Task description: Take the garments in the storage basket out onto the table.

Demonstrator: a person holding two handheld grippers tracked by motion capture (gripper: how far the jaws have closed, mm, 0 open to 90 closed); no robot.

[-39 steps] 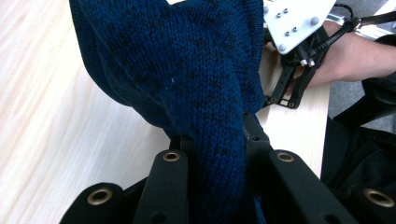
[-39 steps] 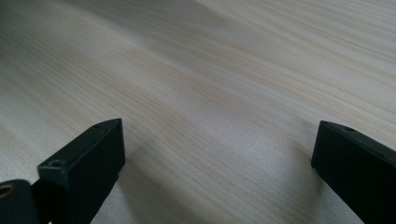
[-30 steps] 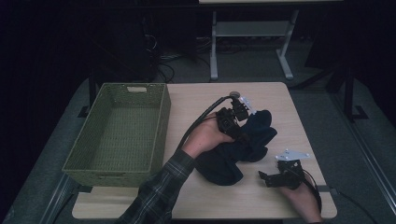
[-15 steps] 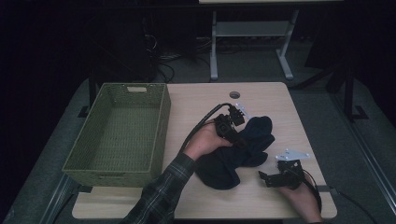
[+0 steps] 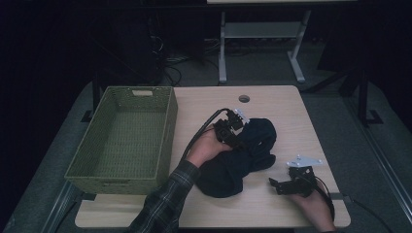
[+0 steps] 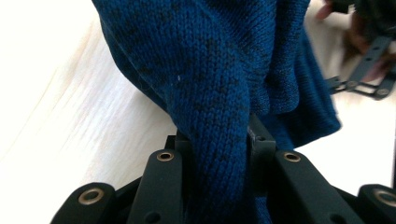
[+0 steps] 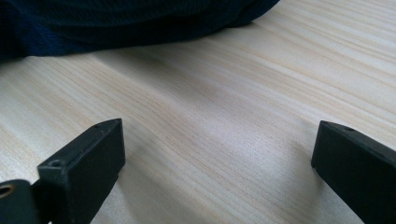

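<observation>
Dark-blue knitted garment (image 5: 240,153) is lying bunched on the desk (image 5: 272,99), right of the middle and toward the near edge, well apart from the green woven basket (image 5: 124,138) standing along the left edge.

Step in hand, by my reading: the garment is being gathered or repositioned, with one fold taken up by the left gripper (image 5: 232,130) at the far-left part of the heap. The basket is sitting empty, so loading it looks like the likely goal, not yet begun.

Left gripper: in the left gripper view a thick fold of the knit (image 6: 219,116) is running down between the two black jaws, and both pads are bearing on it. The jaws have just been opening a little, yet the fold is filling the gap and is being pinched.

Right gripper (image 5: 291,183): it is resting low near the near-right corner of the desk, just beside the garment's right lobe but apart from it. In the right gripper view its jaws are standing spread wide over bare wood, with nothing between them and the cloth edge (image 7: 116,23) lying farther ahead.

Next move, as a judgement: the right gripper needs to advance to the cloth edge and close on a second fold, so that the heap is being carried from two points; a single pinch risks the knit slipping or trailing.
</observation>
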